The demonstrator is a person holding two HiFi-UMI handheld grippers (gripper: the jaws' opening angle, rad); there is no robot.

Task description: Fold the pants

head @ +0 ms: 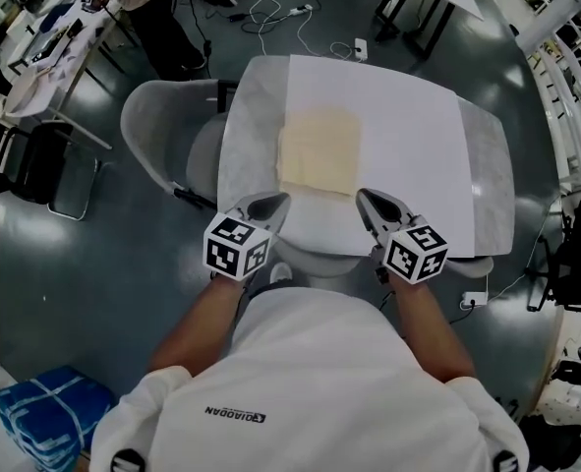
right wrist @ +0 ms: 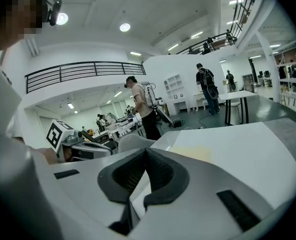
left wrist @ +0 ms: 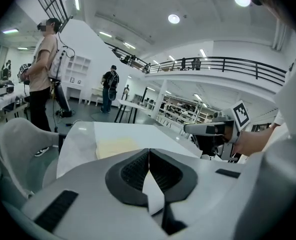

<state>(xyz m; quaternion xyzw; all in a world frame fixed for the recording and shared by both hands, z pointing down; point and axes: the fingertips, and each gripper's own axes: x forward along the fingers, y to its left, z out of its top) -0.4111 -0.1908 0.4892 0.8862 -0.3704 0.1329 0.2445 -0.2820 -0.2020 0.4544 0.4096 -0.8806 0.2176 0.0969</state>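
Pants point(head: 319, 149): folded cream rectangle, flat near the bench's point(head: 487, 180) middle.
Left gripper point(head: 273, 203): jaws together, empty, at the near edge.
Right gripper point(head: 367, 201): jaws together (nothing between), at the near edge.

The pants point(head: 319, 150) are pale yellow and plain. The table point(head: 418, 155) is white. The left gripper point(head: 268, 205) and the right gripper point(head: 366, 198) are light grey, with black pads point(left wrist: 132, 171). Each cube point(head: 237, 246) is white with black squares. The floor point(head: 123, 293) is dark grey. The chair point(head: 157, 126) is pale grey. The shirt point(head: 310, 382) is white with black letters. The bundle point(head: 49, 406) is blue.
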